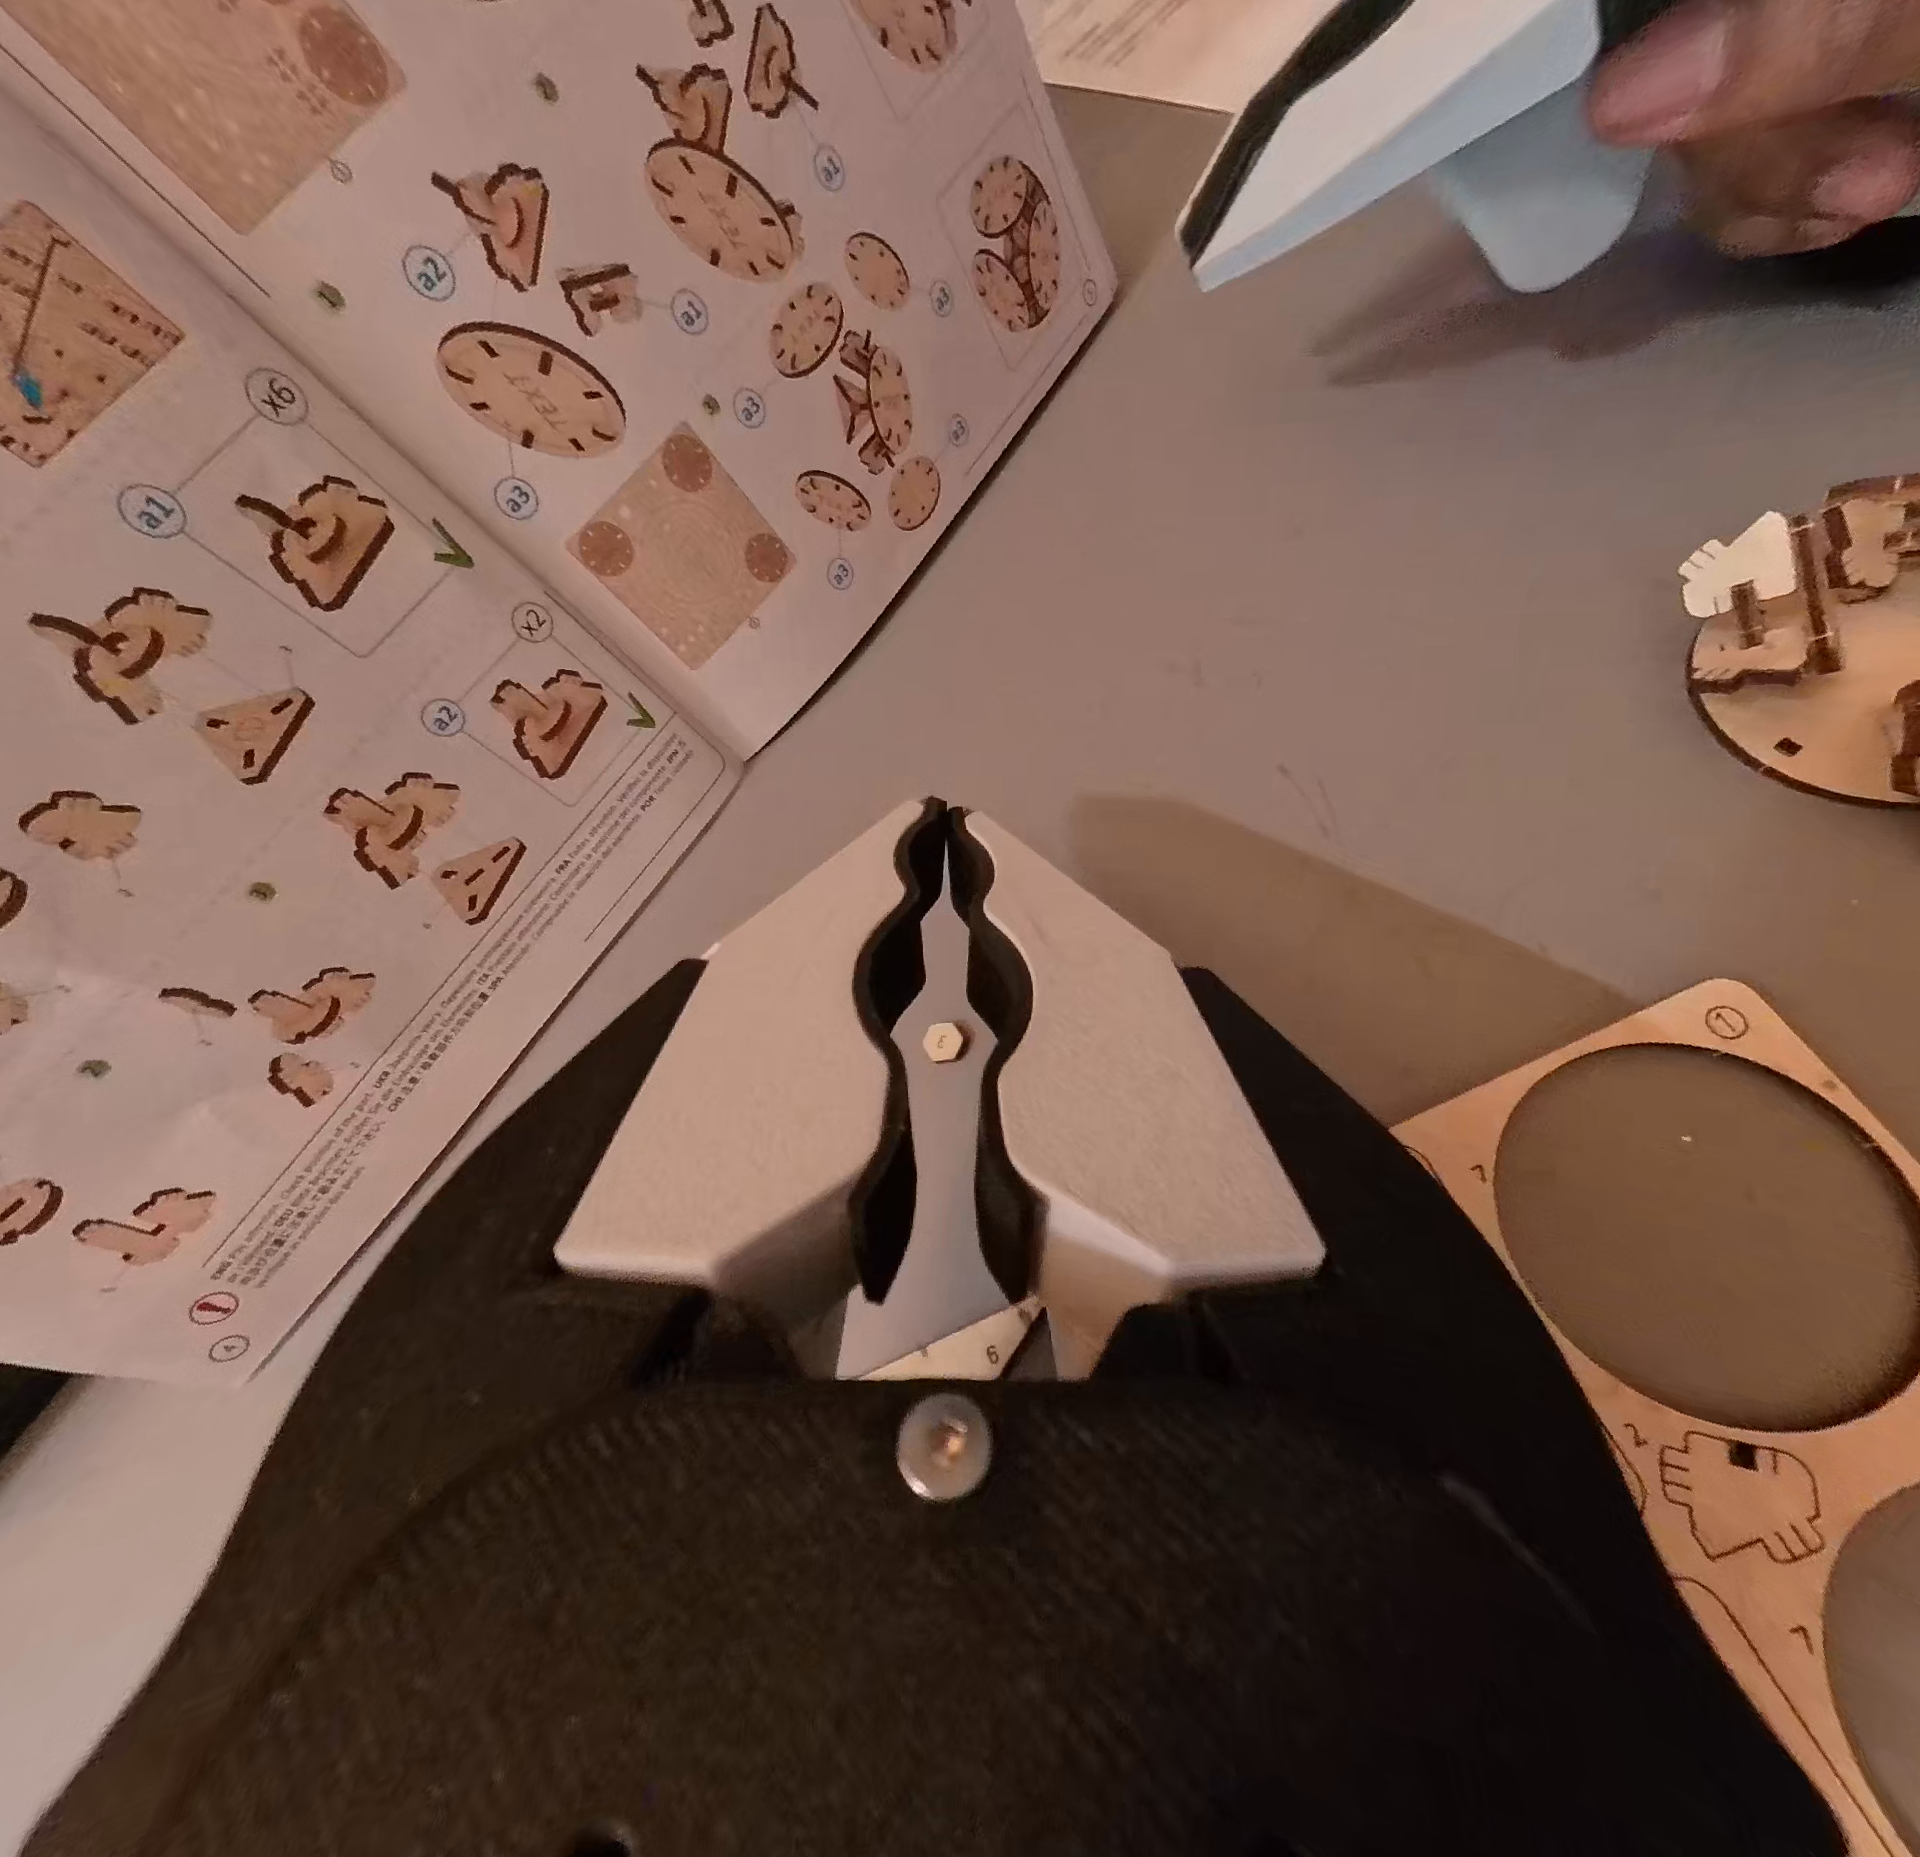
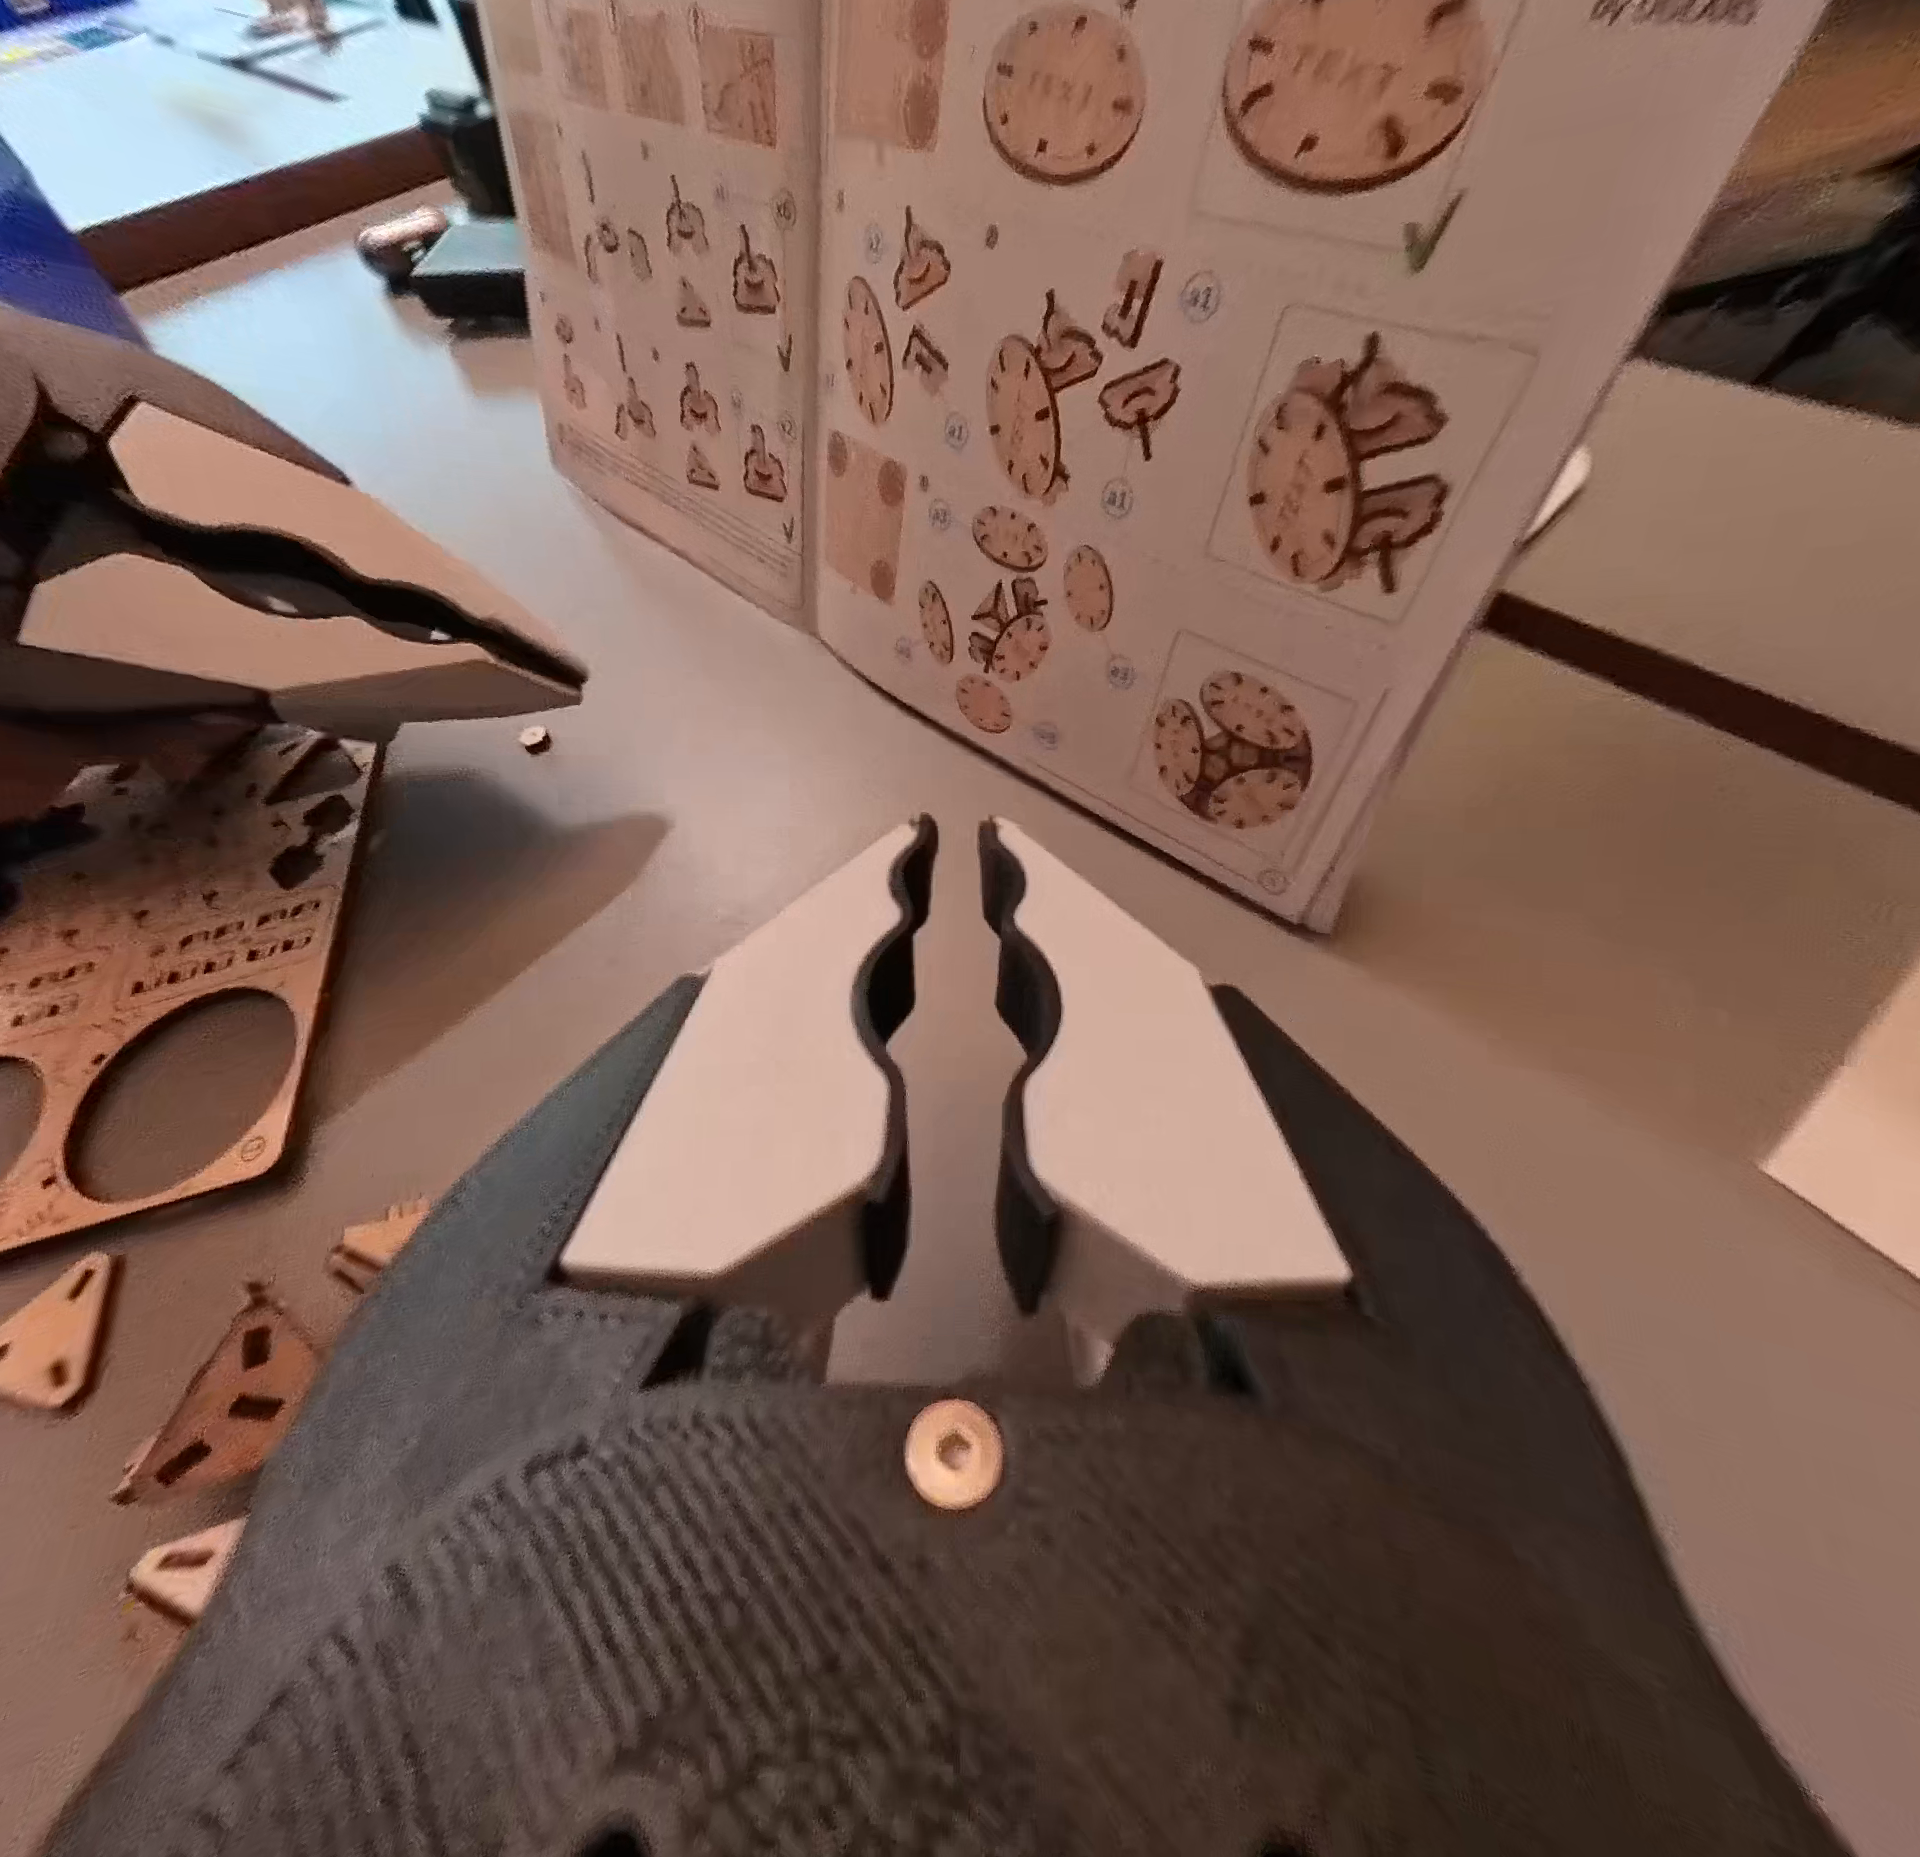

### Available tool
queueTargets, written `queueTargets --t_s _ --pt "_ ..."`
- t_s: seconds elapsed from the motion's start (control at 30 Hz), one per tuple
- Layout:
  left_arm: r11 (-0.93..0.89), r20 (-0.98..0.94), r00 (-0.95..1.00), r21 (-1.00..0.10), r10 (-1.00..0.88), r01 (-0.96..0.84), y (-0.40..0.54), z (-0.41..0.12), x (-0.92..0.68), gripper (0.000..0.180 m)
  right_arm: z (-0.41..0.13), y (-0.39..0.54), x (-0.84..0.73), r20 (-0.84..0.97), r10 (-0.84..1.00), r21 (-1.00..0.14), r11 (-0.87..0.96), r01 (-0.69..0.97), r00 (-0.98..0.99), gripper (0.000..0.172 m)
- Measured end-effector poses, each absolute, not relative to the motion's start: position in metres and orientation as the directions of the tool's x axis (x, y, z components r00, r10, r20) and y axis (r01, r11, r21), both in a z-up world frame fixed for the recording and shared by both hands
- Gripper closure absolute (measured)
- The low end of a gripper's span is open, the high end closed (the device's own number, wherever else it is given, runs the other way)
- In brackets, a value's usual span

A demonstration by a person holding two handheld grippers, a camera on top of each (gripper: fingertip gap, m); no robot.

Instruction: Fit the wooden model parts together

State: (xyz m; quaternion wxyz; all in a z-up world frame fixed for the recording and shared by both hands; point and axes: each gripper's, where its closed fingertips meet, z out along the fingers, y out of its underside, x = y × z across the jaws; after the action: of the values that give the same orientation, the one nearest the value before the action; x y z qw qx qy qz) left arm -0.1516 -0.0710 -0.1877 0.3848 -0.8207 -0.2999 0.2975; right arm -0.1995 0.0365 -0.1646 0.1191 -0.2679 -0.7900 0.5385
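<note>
My left gripper [image 1: 943, 808] is shut, its black pads meeting at the tips with nothing between them, low over the grey table [image 1: 1299, 581]. Through the gap behind the tips a small pale wooden bit [image 1: 943, 1041] lies on the table; it also shows in the right wrist view [image 2: 534, 738], under the left gripper [image 2: 561, 680]. My right gripper [image 2: 956, 828] is slightly open and empty, above bare table in front of the open instruction booklet [image 2: 1039, 353]. It also shows blurred in the left wrist view [image 1: 1205, 249], held by a hand [image 1: 1766, 93].
The booklet [image 1: 416, 457] lies open at the left. A wooden cut-out sheet [image 1: 1455, 1163] with oval holes lies at the right; it also shows in the right wrist view [image 2: 312, 976]. A partly built wooden disc [image 1: 1808, 664] stands at the right edge. Loose triangular wooden pieces [image 2: 229, 1392] lie nearby.
</note>
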Motion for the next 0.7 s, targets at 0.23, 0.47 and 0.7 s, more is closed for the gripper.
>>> queueTargets --t_s 0.23,0.47,0.7 --pt "-0.546 -0.261 0.656 -0.792 0.708 0.274 -0.069 -0.193 -0.151 0.180 -0.173 0.022 -0.176 0.033 0.459 -0.896 0.408 0.177 -0.888 0.172" --pt "-0.484 -0.202 0.656 -0.829 0.727 0.280 -0.072 -0.185 -0.151 0.180 -0.180 0.016 -0.165 0.087 0.414 -0.870 0.474 0.134 -0.906 0.172" --pt "-0.461 -0.170 0.663 -0.837 0.729 0.293 -0.073 -0.184 -0.150 0.180 -0.178 0.015 -0.162 0.027 0.397 -0.881 0.443 0.165 -0.918 0.172"
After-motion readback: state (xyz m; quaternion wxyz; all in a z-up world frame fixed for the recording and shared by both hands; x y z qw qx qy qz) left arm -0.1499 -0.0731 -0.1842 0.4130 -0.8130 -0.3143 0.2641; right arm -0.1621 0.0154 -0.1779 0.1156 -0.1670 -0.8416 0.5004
